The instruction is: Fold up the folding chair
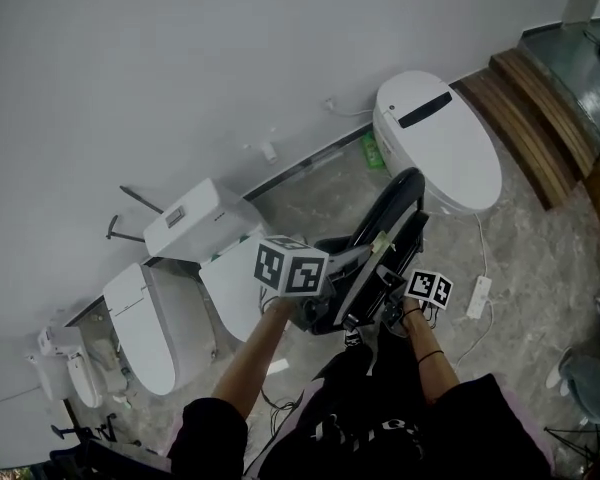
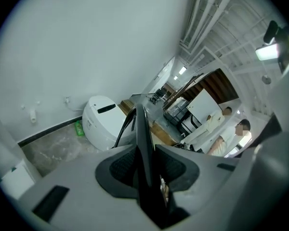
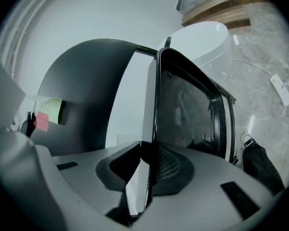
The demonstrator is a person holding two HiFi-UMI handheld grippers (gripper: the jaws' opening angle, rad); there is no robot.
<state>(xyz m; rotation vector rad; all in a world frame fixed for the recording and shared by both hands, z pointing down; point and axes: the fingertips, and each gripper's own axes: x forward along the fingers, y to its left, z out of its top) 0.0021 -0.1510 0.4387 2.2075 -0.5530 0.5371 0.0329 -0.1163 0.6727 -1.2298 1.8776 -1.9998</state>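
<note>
Floor (image 1: 540, 268) of grey veined stone spreads under you and meets a plain white wall (image 1: 180, 58), with wooden steps (image 1: 535, 118) at the far right corner. Along that wall you have a white toilet (image 1: 440, 138) with its lid down on the right, and more white toilets (image 1: 140, 328) crowded on the left. Between them, directly in front of your legs, stands the black folding chair (image 1: 385, 223), leaning with its rounded upper end close to the right-hand toilet. Your left gripper (image 2: 145, 165) is clenched on a thin black edge of the chair, which runs upright between its two pads. Your right gripper (image 3: 149, 172) is likewise clamped on a slim black edge of the chair's framed panel, with the curved backrest rising to the left in its view. Both marker cubes sit low beside the chair, one at each side. A white power strip (image 1: 478, 296) lies on the floor to the right of the chair, its cable trailing away. A small green bottle (image 1: 372, 151) stands at the foot of the wall beside the right-hand toilet. A yellow-green sticky note (image 3: 48, 110) clings to the backrest.
</note>
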